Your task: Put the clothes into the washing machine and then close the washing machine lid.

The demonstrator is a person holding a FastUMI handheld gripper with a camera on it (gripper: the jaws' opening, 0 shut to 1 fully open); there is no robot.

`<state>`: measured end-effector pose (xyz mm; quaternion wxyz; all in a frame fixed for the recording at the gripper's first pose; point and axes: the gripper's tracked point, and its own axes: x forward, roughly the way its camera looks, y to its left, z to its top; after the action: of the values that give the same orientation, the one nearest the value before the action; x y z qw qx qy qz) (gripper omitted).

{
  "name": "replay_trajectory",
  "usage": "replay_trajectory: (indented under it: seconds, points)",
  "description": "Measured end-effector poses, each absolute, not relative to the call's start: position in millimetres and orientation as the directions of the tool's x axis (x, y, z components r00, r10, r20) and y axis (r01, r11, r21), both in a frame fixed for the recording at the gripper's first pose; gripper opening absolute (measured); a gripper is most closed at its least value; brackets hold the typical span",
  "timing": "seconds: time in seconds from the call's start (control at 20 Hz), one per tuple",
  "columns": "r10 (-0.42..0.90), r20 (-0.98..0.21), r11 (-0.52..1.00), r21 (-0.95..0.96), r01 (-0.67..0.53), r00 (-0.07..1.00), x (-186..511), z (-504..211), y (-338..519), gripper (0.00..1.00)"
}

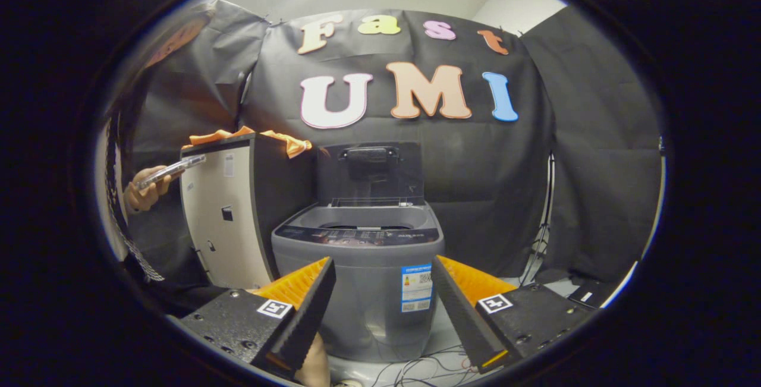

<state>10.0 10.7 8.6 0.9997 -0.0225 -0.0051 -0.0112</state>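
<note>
Orange cloth (285,140) lies draped over the top of the cabinet (229,220) that stands just beside the washer (362,280), on its left as I look along the fingers. That cloth is what I take for the clothes, and none of it has gone anywhere yet, so I judge the task barely begun: nothing picked up, nothing loaded, lid (370,170) not closed.

My gripper (383,298) has its jaws wide apart and empty, with the washer's front seen between them and a little beyond the tips. The lid stands upright at the back of the washer, so the tub is open and ready to take the load; I cannot see down into the drum from here.

What is left, as I read it: reach up to the cabinet top, take the cloth, drop it in the tub, then swing the lid down.

The cloth looks thin and limp, crumpled in folds, one corner hanging over the cabinet's edge nearest the washer. A person's hand (142,194) holds a phone (172,170) beyond the cabinet.
</note>
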Motion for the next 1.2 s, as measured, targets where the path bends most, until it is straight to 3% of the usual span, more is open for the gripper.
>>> replay_trajectory:
  seconds: [0.25, 0.45, 0.85, 1.2]
  points:
    - [0.005, 0.045, 1.0, 0.002, -0.005, 0.999, 57, 48, 52, 0.98]
    - [0.097, 0.054, 0.995, -0.021, -0.096, 0.994, 105, 97, 113, 0.97]
    - [0.407, 0.063, 0.913, -0.069, -0.403, 0.911, 172, 202, 285, 0.97]
    - [0.528, 0.036, 0.849, -0.056, -0.525, 0.849, 226, 258, 386, 0.98]
